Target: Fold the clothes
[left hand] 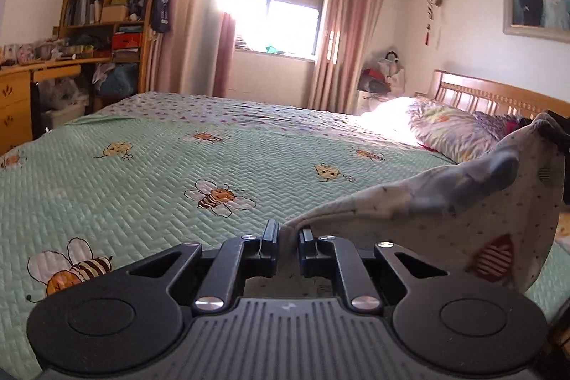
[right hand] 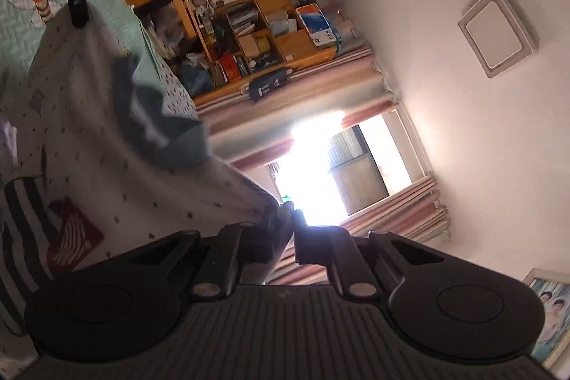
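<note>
A cream garment (left hand: 473, 209) with small dark dots, a blue-grey collar patch and a red striped print hangs in the air over the bed. My left gripper (left hand: 288, 235) is shut on one edge of it at the lower middle of the left wrist view. The cloth stretches up to the right, where the other gripper's black tip (left hand: 554, 127) pinches it. In the right wrist view, rolled sideways, my right gripper (right hand: 286, 219) is shut on the same garment (right hand: 89, 145). The left gripper's fingers (right hand: 73, 2) clamp its far corner at the upper left.
A bed with a mint quilt (left hand: 149, 187) printed with bees lies under the garment. Pillows (left hand: 445, 123) and a wooden headboard (left hand: 498, 95) are at the right. A wooden desk and shelves (left hand: 107, 6) stand left of the bright window (left hand: 281, 9).
</note>
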